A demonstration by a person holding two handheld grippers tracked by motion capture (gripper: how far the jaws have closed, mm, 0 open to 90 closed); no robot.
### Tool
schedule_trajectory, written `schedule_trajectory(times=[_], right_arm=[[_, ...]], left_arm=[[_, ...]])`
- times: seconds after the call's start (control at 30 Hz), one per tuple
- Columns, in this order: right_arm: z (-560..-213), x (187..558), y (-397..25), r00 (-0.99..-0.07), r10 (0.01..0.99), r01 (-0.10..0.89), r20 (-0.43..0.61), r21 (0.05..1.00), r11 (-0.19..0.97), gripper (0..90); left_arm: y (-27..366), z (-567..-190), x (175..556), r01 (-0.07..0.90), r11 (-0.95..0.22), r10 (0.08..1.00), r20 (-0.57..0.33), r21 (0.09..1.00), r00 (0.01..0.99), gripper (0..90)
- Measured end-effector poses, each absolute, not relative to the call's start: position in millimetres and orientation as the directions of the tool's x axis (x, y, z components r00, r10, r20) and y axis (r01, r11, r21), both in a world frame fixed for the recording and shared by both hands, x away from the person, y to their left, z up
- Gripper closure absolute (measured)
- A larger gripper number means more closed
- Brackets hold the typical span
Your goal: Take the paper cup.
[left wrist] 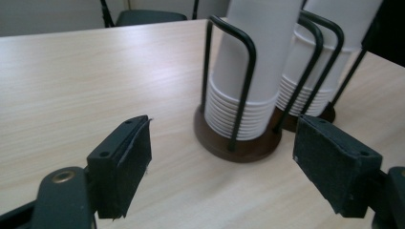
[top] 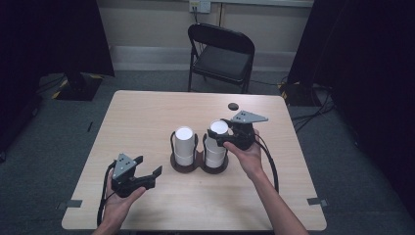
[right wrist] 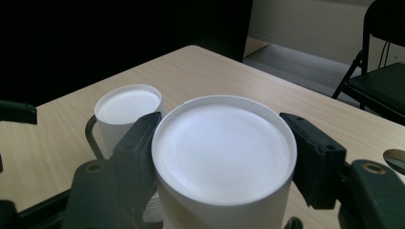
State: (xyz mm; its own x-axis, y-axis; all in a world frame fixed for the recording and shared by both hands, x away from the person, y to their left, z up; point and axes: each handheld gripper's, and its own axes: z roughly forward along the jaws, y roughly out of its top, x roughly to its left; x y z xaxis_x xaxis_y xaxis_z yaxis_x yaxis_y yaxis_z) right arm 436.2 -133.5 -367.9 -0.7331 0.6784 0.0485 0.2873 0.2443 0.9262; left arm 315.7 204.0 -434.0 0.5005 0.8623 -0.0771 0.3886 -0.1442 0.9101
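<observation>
Cup stacks stand side by side at the middle of your bench (top: 147,112), each an inverted column of white cups inside a black wire holder on a dark round base. Your right gripper (top: 226,135) has its jaws set on either side of the top cup of the right stack (top: 216,144); in the right gripper view both pads sit against that cup's rim (right wrist: 223,157). The left stack (top: 184,146) stands just beside it, untouched. Your left gripper (top: 148,168) rests near the bench's front left, jaws spread wide, well short of the holders (left wrist: 239,138). A folding chair (top: 221,54) stands beyond the bench
</observation>
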Motion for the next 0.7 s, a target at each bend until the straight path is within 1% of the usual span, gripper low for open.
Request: schedule_trajectory(times=[0.2, 0.37, 0.47, 0.57, 0.7], right_arm=[[-361, 434, -135, -0.734, 0.678, 0.274, 0.044, 0.932, 0.236, 33.9], [-358, 433, -136, -0.740, 0.671, 0.272, 0.048, 0.934, 0.233, 34.1], [-357, 430, -136, -0.744, 0.666, 0.270, 0.046, 0.934, 0.236, 34.2], [-355, 430, -136, -0.743, 0.667, 0.265, 0.047, 0.936, 0.230, 34.2], [-351, 429, -136, -0.745, 0.666, 0.260, 0.044, 0.938, 0.229, 34.2]], left_arm=[[200, -433, 315, 0.388, -0.145, 0.839, -0.095, 0.910, 0.536, 21.0], [200, -431, 313, 0.393, -0.152, 0.809, -0.114, 0.907, 0.577, 24.5], [201, -431, 312, 0.391, -0.158, 0.802, -0.113, 0.907, 0.587, 25.0], [203, -431, 313, 0.393, -0.152, 0.783, -0.132, 0.907, 0.608, 21.8], [205, -431, 314, 0.400, -0.149, 0.783, -0.140, 0.904, 0.607, 21.5]])
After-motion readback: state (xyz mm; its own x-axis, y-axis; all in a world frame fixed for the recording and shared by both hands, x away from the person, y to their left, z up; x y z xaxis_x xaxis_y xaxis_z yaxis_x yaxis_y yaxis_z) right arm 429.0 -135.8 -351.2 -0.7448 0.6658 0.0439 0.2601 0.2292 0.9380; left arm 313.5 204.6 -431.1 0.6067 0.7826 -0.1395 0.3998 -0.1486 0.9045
